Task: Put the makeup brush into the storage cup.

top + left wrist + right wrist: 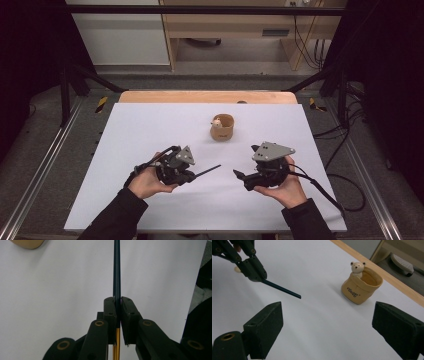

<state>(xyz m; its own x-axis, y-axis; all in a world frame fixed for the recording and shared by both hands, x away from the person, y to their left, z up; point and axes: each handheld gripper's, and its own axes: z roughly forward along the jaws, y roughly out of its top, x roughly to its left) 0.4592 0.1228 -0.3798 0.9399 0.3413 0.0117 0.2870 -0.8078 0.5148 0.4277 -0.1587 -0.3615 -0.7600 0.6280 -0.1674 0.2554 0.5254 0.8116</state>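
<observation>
Jaws of the left gripper (118, 315) are clamped tight on a dark teal pencil (117, 270), the two black pads pressed flat against its shaft from either side; below the pads, in the left gripper view, the shaft turns golden yellow; above them it runs straight on, away from the camera, over the white table sheet (55, 302); in the high view the same gripper (192, 175) sits in the person's left hand (147, 182) with the pencil (207, 171) jutting toward the table's middle; the right gripper (327, 325) has its jaws spread wide with nothing between them, only bare sheet; it is cradled in the right hand (287, 187), well apart from the pencil's free end; farther off stands a tan pouch-shaped pot (362, 287), upright, with a small cream bear figure (357, 268) peeking over its rim; dark cursive lettering is printed on the pot's front, too small and slanted to read with certainty; behind the pot runs the wooden table edge (387, 277).
</observation>
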